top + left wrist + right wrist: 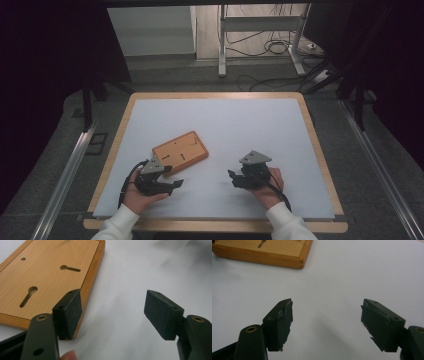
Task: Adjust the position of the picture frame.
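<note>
A flat wooden board [180, 152] with keyhole slots lies on the white table top [225, 130], left of centre. My left gripper [172, 179] rests just in front of the board's near edge, open and holding nothing. In the left gripper view the board [50, 277] sits at upper left, and one pad [72, 312] overlaps its right edge while the gripper [112, 312] stands wide open. My right gripper [233, 178] lies to the right of the board, open over bare table. The right gripper view has the gripper [327, 320] open, with the board [267, 252] far off at top left.
The table has a wooden rim [315, 145] around the white surface. Beyond its far edge stand a metal frame [260, 30] and loose cables [270, 47] on the floor. Metal rails [65, 175] run along both sides.
</note>
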`<move>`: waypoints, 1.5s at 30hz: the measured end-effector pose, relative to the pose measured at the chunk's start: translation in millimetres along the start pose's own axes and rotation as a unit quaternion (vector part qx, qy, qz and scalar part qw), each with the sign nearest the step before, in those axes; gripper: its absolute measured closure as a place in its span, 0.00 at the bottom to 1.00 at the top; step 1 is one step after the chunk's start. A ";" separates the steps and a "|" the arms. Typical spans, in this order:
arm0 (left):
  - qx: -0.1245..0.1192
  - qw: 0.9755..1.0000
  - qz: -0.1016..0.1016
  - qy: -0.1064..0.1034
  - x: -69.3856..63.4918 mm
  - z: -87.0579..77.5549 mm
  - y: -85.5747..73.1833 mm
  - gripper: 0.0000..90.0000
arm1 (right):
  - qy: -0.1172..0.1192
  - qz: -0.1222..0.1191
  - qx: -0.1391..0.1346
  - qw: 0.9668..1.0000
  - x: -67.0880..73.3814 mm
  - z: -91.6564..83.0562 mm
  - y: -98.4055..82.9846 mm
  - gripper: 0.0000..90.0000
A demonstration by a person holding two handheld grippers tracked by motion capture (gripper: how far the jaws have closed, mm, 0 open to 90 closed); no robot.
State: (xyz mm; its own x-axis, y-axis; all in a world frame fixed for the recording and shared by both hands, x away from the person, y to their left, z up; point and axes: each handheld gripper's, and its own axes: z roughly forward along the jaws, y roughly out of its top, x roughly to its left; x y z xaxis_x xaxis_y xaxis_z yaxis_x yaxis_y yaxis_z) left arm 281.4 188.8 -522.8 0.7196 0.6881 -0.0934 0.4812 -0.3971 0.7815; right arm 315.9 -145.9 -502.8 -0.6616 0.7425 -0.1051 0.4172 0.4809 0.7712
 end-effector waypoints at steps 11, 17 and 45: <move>-0.004 1.000 -0.004 -0.001 0.3 -3.0 -1.5 0.34 | 0.031 -0.021 0.003 0.999 26.6 47.7 43.4 0.33; -0.003 1.000 -0.005 0.002 3.0 -4.4 -2.3 0.34 | 0.044 -0.020 0.006 0.999 33.0 73.6 66.6 0.40; -0.008 1.000 -0.006 0.016 6.7 -7.6 -2.9 0.34 | 0.042 0.003 0.013 0.999 38.8 143.4 101.6 0.83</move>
State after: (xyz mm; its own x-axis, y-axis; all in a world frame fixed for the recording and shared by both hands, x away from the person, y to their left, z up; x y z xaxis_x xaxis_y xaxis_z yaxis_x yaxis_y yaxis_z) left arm 281.0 199.2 -521.0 0.6974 0.7117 -0.0838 0.4821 -0.3795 0.7896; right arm 421.9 -1.4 -518.6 -0.7086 0.7041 -0.0457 0.4375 0.4893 0.7544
